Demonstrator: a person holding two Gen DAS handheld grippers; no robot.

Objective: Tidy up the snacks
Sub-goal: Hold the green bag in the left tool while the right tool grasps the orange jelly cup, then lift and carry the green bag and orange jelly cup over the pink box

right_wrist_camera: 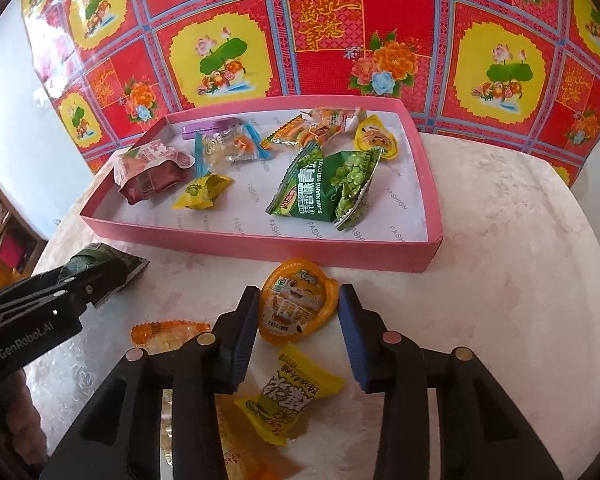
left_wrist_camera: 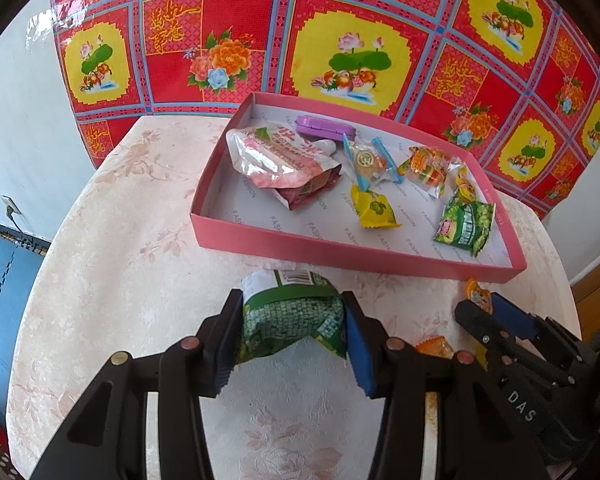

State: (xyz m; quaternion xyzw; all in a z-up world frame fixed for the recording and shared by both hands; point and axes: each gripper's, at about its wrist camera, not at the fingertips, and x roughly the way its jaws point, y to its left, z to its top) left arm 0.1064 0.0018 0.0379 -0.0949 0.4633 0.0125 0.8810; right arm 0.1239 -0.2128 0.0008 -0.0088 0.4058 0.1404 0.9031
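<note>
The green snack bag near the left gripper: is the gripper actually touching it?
Touching. In the left wrist view, both fingers of the left gripper press against the green snack bag, crumpling its sides.

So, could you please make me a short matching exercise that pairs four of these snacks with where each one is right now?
Things:
1. dark green packet
2. orange jelly cup
3. purple tin
4. yellow lemon packet

Places:
A. far corner of the pink box
B. table, beneath the right gripper
C. clamped in the left gripper
D. between the right gripper's open fingers

Pairs: 1-C, 2-D, 3-A, 4-B
</note>
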